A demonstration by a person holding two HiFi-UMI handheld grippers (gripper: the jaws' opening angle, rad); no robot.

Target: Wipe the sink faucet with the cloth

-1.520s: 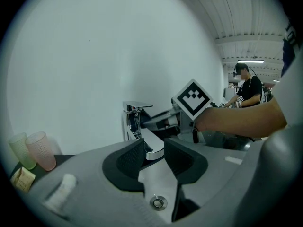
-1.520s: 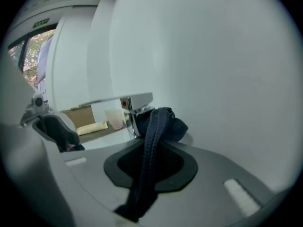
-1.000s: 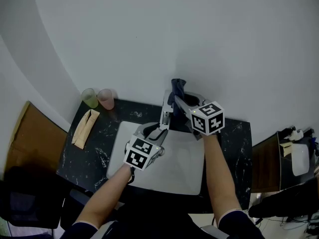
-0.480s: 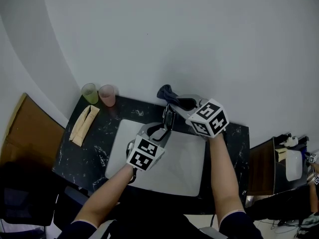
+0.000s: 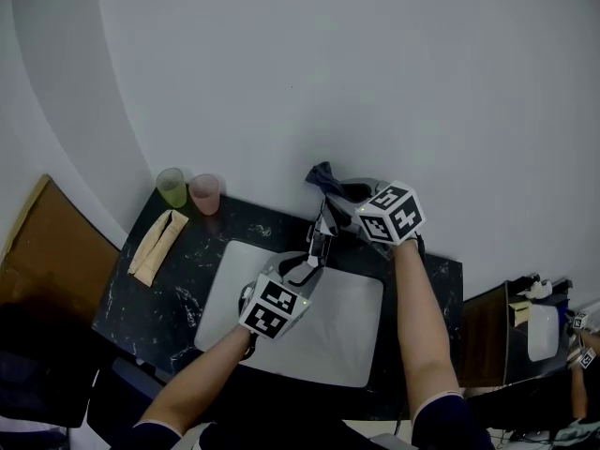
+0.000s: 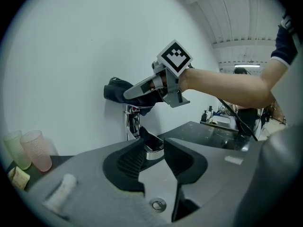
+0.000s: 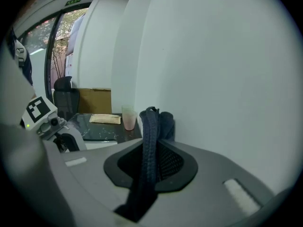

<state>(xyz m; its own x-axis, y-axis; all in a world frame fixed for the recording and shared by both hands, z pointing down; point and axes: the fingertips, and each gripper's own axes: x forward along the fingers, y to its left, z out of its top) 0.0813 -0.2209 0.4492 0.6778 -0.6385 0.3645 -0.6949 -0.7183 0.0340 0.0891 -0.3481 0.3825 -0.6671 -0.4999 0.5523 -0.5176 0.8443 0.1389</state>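
Above the white sink [image 5: 342, 331], the left gripper [image 6: 152, 144] is clamping the chrome spout of the faucet [image 6: 132, 124], its jaws pressing on either side. Beyond it, the right gripper [image 7: 152, 141] is pinching a bunched dark blue cloth [image 7: 150, 119] and holding it over the faucet's top, close to the wall [image 5: 375, 82]. A hard sideways rub there could be knocking the faucet open or swivelling the spout out of the left jaws, and the narrow fold being gripped may be working loose under pressure
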